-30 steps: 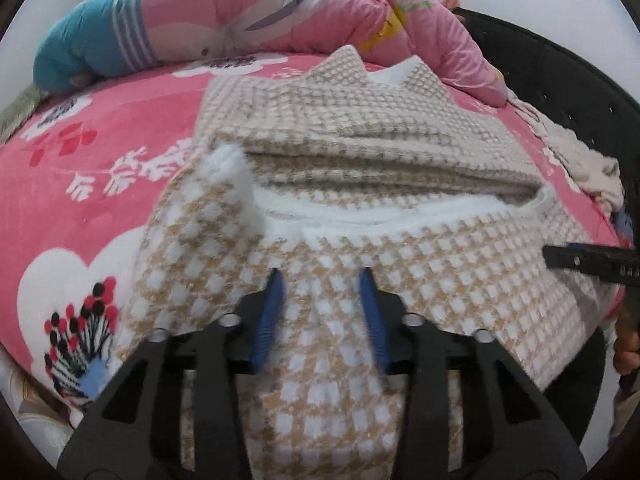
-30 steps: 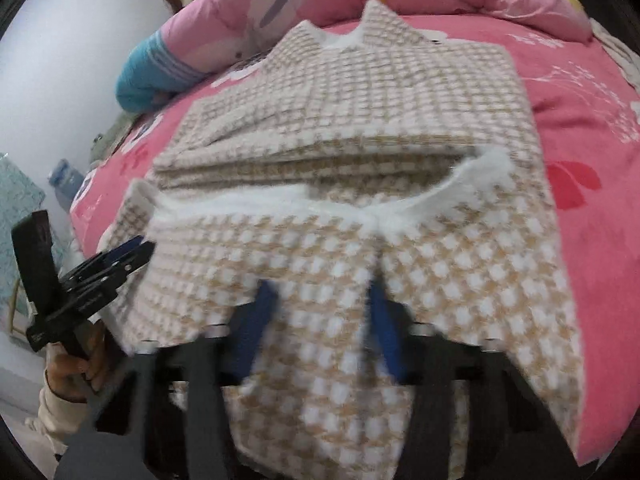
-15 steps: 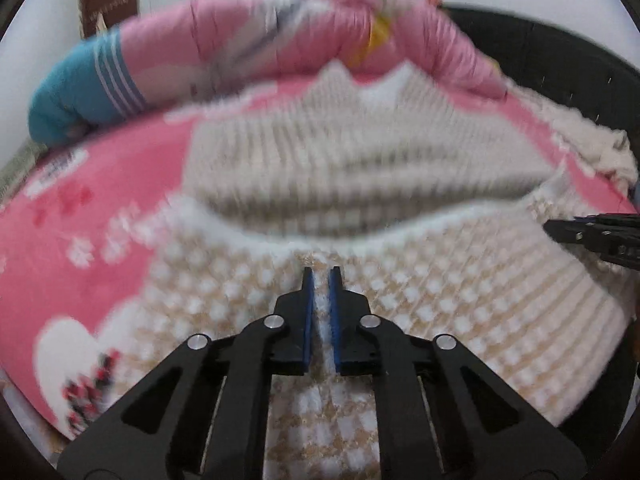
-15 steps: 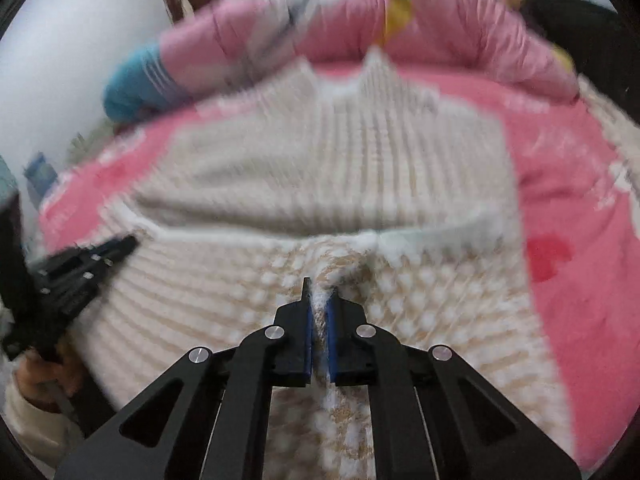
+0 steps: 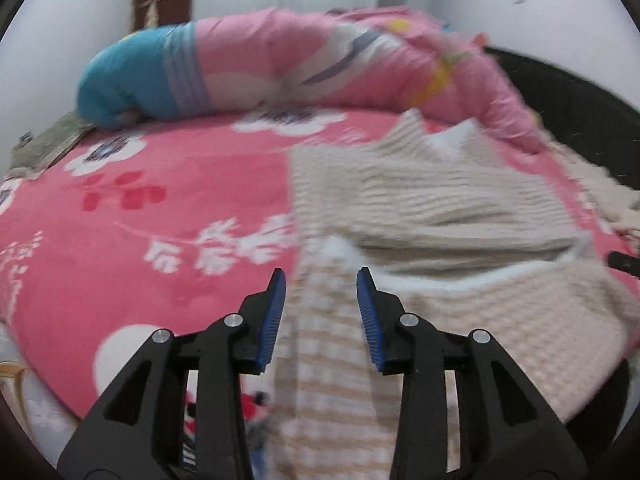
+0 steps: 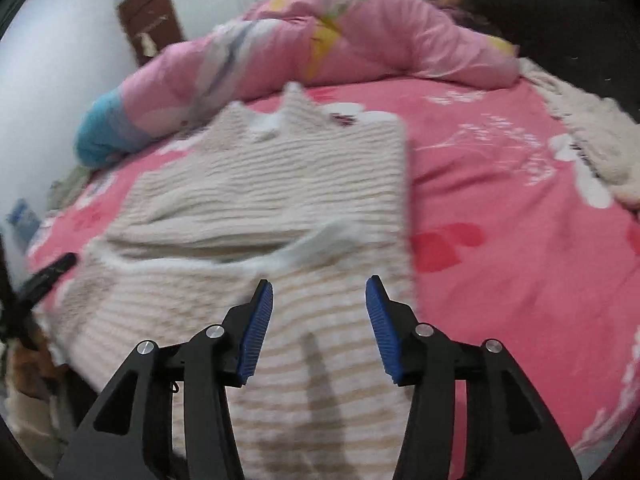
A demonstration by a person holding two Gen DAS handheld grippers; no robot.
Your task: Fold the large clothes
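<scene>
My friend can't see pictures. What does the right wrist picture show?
The right claw is open above a beige checked sweater lying partly folded on a pink flowered bed cover. A rolled pink quilt lies behind it, and the left claw shows at the left edge.

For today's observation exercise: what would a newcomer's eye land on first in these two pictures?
The beige checked coat, folded on the pink floral bedspread, fills the middle. Behind it a rolled pink quilt lies across the bed. Each view's foreground shows an open blue-padded claw: left claw, right claw.
</scene>
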